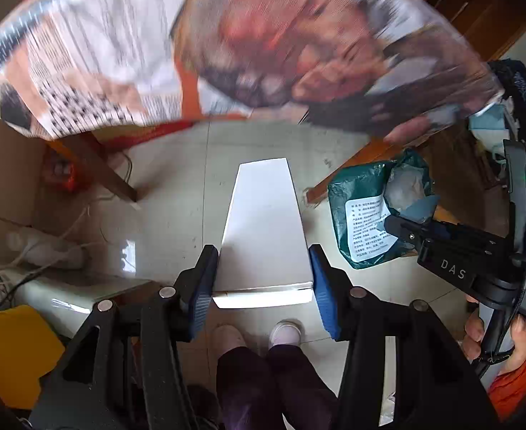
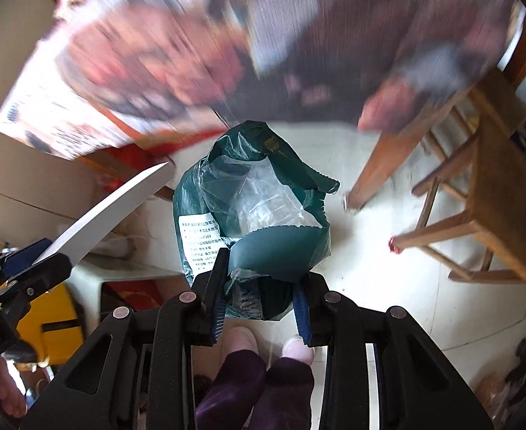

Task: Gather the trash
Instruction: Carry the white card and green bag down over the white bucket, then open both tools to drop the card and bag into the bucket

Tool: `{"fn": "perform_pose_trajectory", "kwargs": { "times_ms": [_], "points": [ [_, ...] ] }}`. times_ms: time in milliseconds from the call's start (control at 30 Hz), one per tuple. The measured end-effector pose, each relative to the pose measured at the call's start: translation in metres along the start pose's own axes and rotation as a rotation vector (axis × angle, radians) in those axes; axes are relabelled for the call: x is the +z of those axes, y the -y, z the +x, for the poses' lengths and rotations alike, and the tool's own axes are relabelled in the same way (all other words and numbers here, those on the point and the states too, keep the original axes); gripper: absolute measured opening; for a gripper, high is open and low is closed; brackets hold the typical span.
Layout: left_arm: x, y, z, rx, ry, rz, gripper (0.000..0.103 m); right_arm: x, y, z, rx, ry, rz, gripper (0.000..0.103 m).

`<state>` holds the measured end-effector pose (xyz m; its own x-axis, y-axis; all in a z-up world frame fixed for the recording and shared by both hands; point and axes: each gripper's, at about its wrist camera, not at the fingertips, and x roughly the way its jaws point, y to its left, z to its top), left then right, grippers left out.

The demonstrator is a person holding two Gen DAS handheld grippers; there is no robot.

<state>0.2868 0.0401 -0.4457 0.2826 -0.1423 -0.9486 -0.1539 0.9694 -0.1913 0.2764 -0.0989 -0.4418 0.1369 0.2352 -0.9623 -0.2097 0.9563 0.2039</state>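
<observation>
My left gripper [image 1: 264,279] is shut on a long white box [image 1: 264,222] that points forward, held above the floor. The box also shows in the right wrist view [image 2: 109,211] at the left. My right gripper [image 2: 259,297] is shut on a crumpled green plastic bag [image 2: 263,215] with a white label and clear plastic inside. That bag shows in the left wrist view [image 1: 370,208] to the right of the box. Both are held in the air over the tiled floor [image 1: 177,193].
A table with a printed cloth [image 1: 227,43] fills the top of both views, blurred. A wooden stool [image 2: 495,193] stands at the right. Cardboard boxes [image 1: 1,179], a power strip with cables [image 1: 48,251] and a yellow item [image 1: 12,351] lie at the left. The person's feet [image 1: 259,337] are below.
</observation>
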Motion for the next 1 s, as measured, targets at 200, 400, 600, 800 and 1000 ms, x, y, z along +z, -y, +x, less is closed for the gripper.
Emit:
{"fn": "perform_pose_trajectory", "kwargs": {
  "times_ms": [200,400,600,800,1000],
  "points": [
    [-0.017,-0.036,0.105,-0.004,-0.077,-0.052,0.050,-0.012,0.025,0.101,-0.007,-0.080,0.031,0.029],
    [-0.039,-0.055,0.194,-0.011,-0.124,-0.060,0.050,-0.021,0.038,0.188,-0.014,-0.119,0.034,0.029],
    [-0.058,-0.068,0.254,-0.032,-0.157,-0.095,0.050,-0.030,0.039,0.254,-0.007,-0.178,0.028,0.032],
    [-0.061,-0.068,0.288,-0.038,-0.185,-0.101,0.050,-0.034,0.038,0.290,0.057,-0.265,0.068,0.052],
    [-0.057,-0.062,0.300,-0.050,-0.206,-0.091,0.050,-0.033,0.047,0.281,0.019,-0.267,0.067,0.058]
  ]
}}
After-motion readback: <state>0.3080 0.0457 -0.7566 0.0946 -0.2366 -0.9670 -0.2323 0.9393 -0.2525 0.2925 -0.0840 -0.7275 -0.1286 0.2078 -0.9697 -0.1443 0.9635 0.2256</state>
